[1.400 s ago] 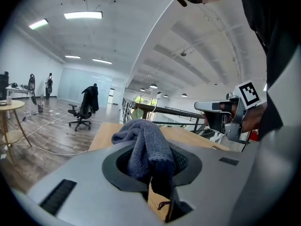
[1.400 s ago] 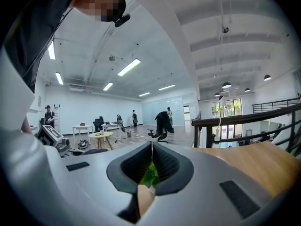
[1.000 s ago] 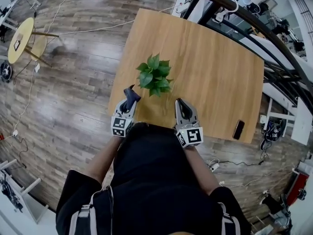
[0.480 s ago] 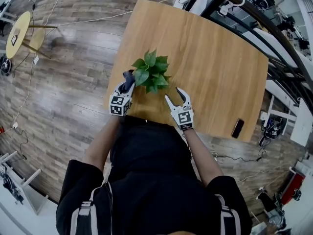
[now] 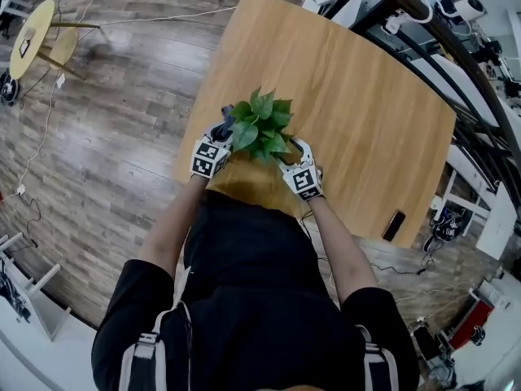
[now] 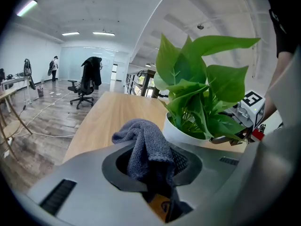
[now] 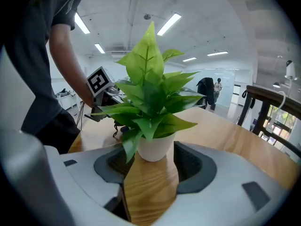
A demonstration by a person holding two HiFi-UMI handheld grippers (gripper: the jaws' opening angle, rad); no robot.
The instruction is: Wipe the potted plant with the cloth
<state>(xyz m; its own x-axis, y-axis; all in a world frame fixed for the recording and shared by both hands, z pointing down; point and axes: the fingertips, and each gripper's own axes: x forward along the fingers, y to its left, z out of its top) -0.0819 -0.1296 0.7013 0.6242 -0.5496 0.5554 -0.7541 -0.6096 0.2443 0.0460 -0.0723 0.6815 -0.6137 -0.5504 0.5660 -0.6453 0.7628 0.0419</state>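
Note:
A small green potted plant (image 5: 260, 125) in a white pot (image 7: 155, 149) stands near the wooden table's (image 5: 366, 112) front edge. My left gripper (image 5: 224, 127) is shut on a dark grey cloth (image 6: 143, 145), held just left of the plant (image 6: 197, 93) and close to the pot (image 6: 181, 132). My right gripper (image 5: 293, 149) is on the plant's right side. Its jaws are opening, and in the right gripper view (image 7: 150, 166) the pot sits between the fingertips with the pads apart from it. Leaves (image 7: 150, 88) hang over the left jaw.
A black phone (image 5: 394, 225) lies at the table's front right corner. A dark railing (image 5: 456, 47) runs along the table's far right side. A round yellow side table (image 5: 28, 39) stands on the wooden floor at far left, with cables nearby.
Both grippers moved forward from the table's edge to the plant. The right one sank and its jaws went from shut to wide around the pot. The left brought the cloth to the plant's left.

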